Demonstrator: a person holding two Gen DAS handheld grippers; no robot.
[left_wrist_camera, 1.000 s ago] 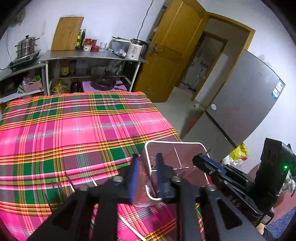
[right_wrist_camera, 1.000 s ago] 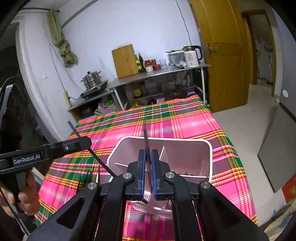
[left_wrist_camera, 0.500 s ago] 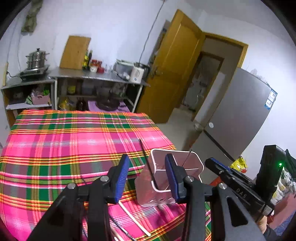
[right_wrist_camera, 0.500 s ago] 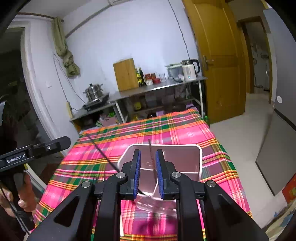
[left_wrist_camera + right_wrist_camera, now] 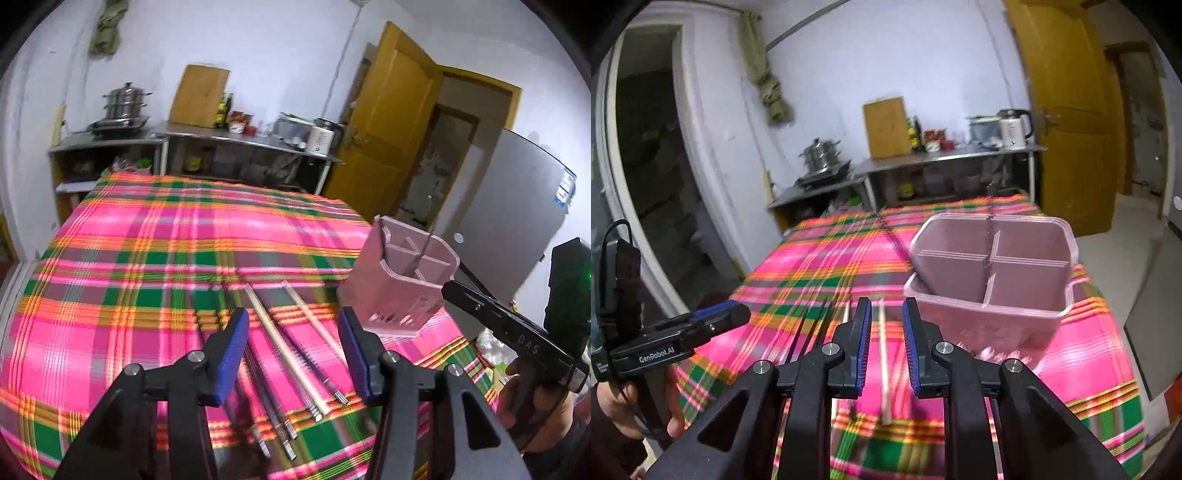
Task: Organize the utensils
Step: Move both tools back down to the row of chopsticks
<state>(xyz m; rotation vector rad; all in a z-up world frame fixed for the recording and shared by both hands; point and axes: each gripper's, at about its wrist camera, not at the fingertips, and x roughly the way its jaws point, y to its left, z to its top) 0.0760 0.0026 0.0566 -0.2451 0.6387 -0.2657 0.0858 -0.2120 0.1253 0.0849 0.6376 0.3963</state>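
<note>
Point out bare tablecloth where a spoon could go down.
Free: the plaid tablecloth left of the loose chopsticks, and the stretch beyond them toward the steel shelves. Crowded: between chopsticks and the pink divided utensil holder.

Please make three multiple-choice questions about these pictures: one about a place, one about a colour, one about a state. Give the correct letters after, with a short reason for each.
1. Where do the loose chopsticks lie?
A. inside the holder
B. flat on the tablecloth
C. on the metal shelf

2. What colour is the utensil holder?
A. pale pink
B. blue
C. yellow

3. In what state is the left claw?
A. shut on a chopstick
B. shut on the holder
C. open and holding nothing

Answers:
1. B, the left wrist view shows them side by side on the checked tablecloth, left of the holder.
2. A, both views show its walls and dividers in pale pink.
3. C, its blue fingers stand wide apart above the chopsticks and grip none; the right claw is open too.
</note>
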